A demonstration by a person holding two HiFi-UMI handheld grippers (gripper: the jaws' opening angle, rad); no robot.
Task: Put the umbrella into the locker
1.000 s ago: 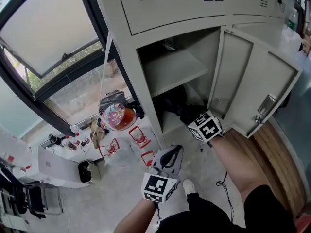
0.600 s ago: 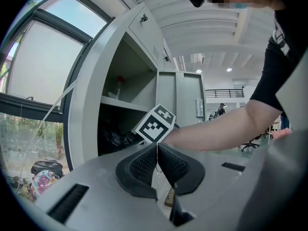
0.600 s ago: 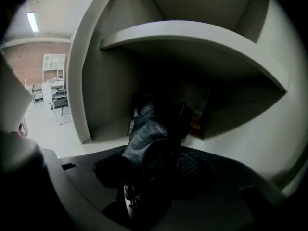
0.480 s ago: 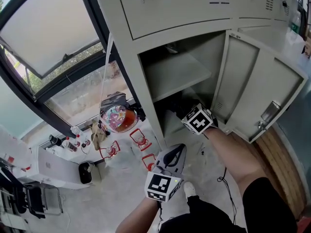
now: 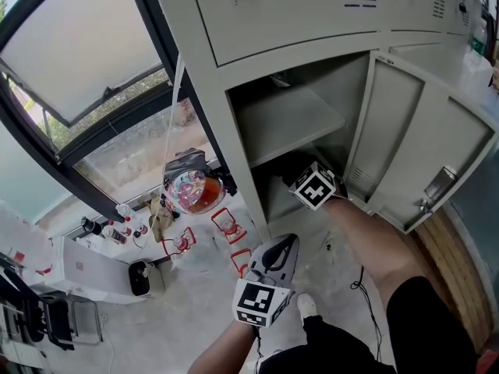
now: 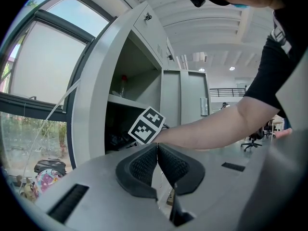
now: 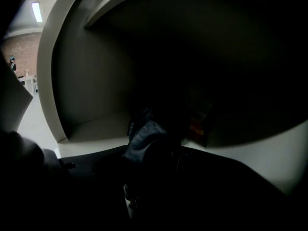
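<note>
Both right fingers (image 7: pixel 202 177) grip the dark umbrella (image 7: pixel 144 138) inside the locker (image 7: pixel 86 95)

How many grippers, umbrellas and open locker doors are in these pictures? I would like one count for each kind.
Grippers: 2, left gripper and right gripper
Umbrella: 1
Open locker door: 1
Total: 4

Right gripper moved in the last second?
Yes: the right gripper with the dark folded umbrella went left, deeper under the shelf of the grey metal locker.
</note>
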